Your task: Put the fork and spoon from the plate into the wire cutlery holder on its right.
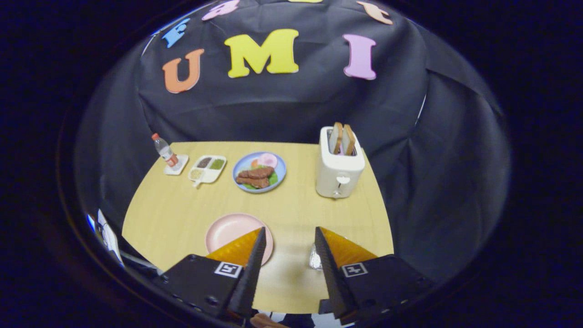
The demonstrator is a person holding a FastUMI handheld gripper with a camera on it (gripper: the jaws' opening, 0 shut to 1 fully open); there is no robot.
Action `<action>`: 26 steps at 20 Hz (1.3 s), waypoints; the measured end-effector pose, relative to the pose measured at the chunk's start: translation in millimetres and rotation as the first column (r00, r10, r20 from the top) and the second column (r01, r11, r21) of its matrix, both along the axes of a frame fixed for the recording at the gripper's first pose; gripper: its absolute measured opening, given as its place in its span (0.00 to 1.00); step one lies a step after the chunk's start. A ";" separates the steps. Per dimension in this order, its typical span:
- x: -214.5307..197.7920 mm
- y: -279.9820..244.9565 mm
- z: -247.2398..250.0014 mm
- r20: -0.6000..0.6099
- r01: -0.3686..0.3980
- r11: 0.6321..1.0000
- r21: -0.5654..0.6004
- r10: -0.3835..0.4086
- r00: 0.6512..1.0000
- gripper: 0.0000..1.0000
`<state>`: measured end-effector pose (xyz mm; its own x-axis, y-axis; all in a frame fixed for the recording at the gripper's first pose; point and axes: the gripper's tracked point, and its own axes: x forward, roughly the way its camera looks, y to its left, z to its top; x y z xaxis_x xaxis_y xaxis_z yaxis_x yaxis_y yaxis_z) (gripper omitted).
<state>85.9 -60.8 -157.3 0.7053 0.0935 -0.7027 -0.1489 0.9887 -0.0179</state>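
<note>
My tongs (286,237) hang released above the tabletop (291,205), holding nothing. The pink plate (227,230) lies at ten o'clock from the fingertips, part hidden by the left finger; no cutlery shows on its visible part. A shiny metal thing (314,258), perhaps the wire holder, peeks beside the right finger. At twelve o'clock stands a white toaster (339,166); the bottle's (165,151) label is too small to read.

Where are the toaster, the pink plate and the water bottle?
Toaster (339,175): gripper view, front of its white body.
Pink plate (227,230): gripper view, bare middle, behind the open fingers.
Water bottle (165,151): gripper view, its clear body.
</note>
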 end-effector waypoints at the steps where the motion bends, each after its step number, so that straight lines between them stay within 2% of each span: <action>1: -7.9 7.0 12.1 0.047 -0.005 1.000 -0.005 0.005 0.999 0.72; 3: -18.8 28.2 36.4 0.148 0.005 1.000 0.001 -0.006 0.989 0.89; 5: -29.6 51.1 66.3 0.277 0.020 1.000 0.024 -0.026 0.961 0.95; 8: -54.7 85.9 103.2 0.457 -0.010 0.999 0.038 -0.008 0.889 0.95; 11: -79.9 115.2 111.5 0.529 -0.022 0.999 0.041 -0.003 0.849 0.95; 17: -104.4 128.1 136.8 0.649 0.042 0.999 -0.001 -0.031 0.760 0.95; 20: -112.3 136.8 139.9 0.658 0.020 1.000 -0.003 -0.013 0.753 0.94; 23: -120.7 133.9 136.2 0.628 0.010 1.000 0.023 -0.022 0.778 0.95; 26: -118.6 125.4 142.5 0.647 0.029 0.999 0.026 -0.039 0.762 0.94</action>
